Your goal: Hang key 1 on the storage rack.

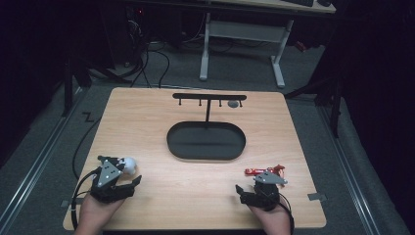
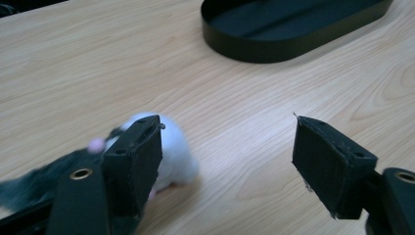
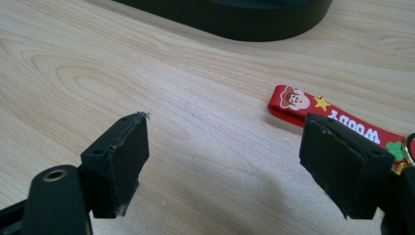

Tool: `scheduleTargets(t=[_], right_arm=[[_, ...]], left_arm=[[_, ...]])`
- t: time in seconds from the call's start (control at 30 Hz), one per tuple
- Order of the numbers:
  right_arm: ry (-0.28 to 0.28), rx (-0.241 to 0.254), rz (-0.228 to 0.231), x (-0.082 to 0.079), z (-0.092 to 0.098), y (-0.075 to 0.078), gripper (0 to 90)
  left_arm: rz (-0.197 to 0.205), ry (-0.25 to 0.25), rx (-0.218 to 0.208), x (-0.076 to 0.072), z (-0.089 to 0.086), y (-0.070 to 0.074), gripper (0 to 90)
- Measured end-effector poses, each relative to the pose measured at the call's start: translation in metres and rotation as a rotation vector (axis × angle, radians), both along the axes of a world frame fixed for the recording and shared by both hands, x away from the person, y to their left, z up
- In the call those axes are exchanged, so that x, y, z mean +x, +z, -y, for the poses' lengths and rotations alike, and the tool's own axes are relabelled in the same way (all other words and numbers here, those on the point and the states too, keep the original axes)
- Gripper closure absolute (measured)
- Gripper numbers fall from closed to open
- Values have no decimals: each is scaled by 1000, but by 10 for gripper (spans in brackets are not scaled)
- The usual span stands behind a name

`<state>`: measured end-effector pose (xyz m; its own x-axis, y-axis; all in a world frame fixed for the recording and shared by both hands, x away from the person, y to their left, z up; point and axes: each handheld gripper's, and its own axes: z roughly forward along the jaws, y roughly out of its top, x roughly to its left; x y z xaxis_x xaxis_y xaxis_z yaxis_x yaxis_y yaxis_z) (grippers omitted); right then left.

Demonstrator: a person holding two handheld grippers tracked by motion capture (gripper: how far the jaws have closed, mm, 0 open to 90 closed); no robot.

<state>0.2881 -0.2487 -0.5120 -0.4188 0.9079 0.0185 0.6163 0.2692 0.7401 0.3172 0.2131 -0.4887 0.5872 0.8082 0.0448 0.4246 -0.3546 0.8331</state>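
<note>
Left gripper (image 2: pixel 227 161) jaws wide, empty; white plush toy (image 2: pixel 171 152) lower left, outside left jaw, may get shoved. Right gripper (image 3: pixel 222 161) wide, empty; red strap (image 3: pixel 323 115) right, partly behind jaw, may slide.

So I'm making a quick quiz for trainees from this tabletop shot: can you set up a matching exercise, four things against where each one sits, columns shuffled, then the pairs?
Things:
1. white plush toy
2. red strap
3. black oval tray
4. black hook rack

Places:
A. middle of the table
B. by the right gripper, on the wood
C. standing at the far side of the tray
D. by the left gripper, outside its open jaws

Pairs: 1-D, 2-B, 3-A, 4-C
</note>
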Motion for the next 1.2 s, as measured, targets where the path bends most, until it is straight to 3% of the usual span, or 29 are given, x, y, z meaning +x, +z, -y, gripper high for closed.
scheduleTargets(t=[0.1, 0.37, 0.6, 0.93, 1.2], right_arm=[[7, -7, -12, 0, -2, 1, 201], [17, -32, -52, 0, -4, 0, 215], [15, -27, -93, 1, -2, 2, 215], [19, -59, -133, 4, -7, 5, 223], [5, -54, -184, 11, -6, 14, 218]], left_arm=[[0, -20, -13, 3, 10, 1, 270], [0, -63, 6, 3, 26, -2, 273], [-1, -79, 14, 0, 31, -8, 277], [18, -132, 87, -5, 37, -16, 275], [17, -149, 79, -6, 34, -20, 269]])
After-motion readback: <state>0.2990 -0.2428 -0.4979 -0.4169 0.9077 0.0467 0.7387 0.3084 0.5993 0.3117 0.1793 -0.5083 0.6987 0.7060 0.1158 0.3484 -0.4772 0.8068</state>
